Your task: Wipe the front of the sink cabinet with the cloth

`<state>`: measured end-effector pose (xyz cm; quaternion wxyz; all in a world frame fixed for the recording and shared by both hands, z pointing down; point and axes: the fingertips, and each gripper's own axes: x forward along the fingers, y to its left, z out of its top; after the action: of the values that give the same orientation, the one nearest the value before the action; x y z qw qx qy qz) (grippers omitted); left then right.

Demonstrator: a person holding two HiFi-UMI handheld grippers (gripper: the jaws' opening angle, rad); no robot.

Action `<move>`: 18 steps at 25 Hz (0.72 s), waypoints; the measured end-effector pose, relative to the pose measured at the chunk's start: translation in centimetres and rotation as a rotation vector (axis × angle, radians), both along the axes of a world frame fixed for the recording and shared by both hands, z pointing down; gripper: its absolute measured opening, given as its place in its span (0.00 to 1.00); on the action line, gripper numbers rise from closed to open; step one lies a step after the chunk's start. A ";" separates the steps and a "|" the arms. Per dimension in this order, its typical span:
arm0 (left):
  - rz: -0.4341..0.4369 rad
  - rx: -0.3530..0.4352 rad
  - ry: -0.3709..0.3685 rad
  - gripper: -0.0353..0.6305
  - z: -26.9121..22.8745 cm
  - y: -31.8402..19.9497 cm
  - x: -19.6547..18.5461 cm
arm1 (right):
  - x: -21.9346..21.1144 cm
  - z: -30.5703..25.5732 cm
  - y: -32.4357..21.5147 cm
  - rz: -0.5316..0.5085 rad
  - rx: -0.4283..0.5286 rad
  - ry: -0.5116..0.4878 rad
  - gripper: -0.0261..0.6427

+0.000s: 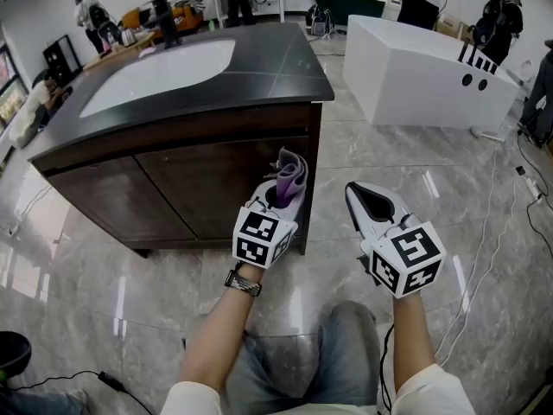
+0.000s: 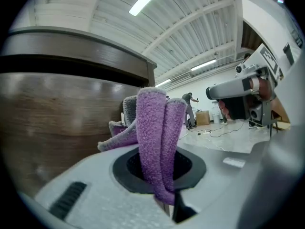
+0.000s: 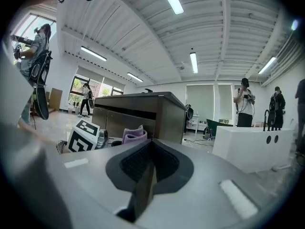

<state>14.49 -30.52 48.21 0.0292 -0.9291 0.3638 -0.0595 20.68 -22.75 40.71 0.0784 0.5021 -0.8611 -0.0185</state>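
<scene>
1. The left tool (image 1: 277, 201) is clenched on the purple cloth (image 1: 291, 172), which stands up just before the sink cabinet (image 1: 199, 184) front. I cannot tell whether it touches.
2. The right tool (image 1: 374, 204) hangs beside it, jaws together on nothing.
3. The wipe seems about to start: next, press the cloth onto the front and sweep across.

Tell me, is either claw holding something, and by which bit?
The left claw pinches the purple cloth by its bunched lower end; the rest sticks up. The right claw is shut, holding nothing.
</scene>
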 end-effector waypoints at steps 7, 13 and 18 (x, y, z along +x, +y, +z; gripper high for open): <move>-0.073 -0.023 0.001 0.13 1.3 -0.8 -5.6 | -3.9 -0.3 -1.7 -0.076 0.005 -0.009 0.05; -0.146 -0.025 0.001 0.13 1.4 -1.4 -11.3 | -8.0 -0.4 -2.9 -0.150 0.005 -0.011 0.05; -0.150 -0.010 0.028 0.13 1.2 -1.7 -14.7 | -11.2 -0.1 -3.7 -0.196 -0.003 -0.017 0.05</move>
<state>-0.24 -32.19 49.37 0.0151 -0.9002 0.4323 -0.0501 9.44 -26.49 40.58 0.0694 0.4155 -0.9067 -0.0206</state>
